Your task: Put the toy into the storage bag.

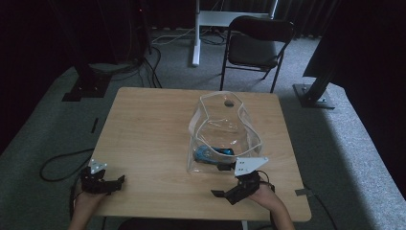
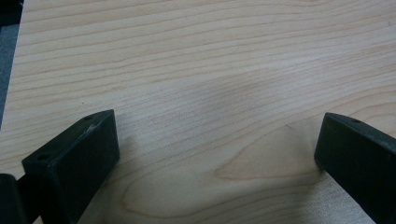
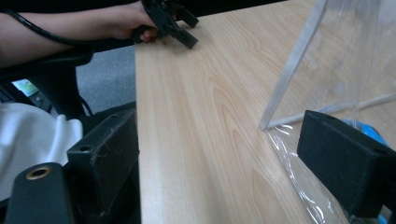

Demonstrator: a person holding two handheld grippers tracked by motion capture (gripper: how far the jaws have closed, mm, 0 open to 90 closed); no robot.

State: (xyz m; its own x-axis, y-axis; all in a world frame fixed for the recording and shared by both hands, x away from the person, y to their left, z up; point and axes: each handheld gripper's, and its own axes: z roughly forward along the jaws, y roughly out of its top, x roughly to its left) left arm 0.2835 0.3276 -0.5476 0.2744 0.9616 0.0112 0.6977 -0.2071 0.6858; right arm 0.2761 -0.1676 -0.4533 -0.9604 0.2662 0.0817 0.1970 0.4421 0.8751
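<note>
Clear plastic bag (image 1: 224,132) standing right of centre on the desk (image 1: 148,139), a blue thing (image 1: 206,154) inside. Left tongs (image 1: 115,182) wide open over bare wood, holding nothing. Right tongs (image 1: 225,191) wide open, empty, just beside the bag's near corner.

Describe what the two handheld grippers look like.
Both the left gripper and right gripper are matte black with two blocky, rectangular jaws, each showing a small round hole. A pale grey three-cornered plate dotted with holes sits on each. A black cable trails from each. The forearms look bare, without sleeves.
</note>
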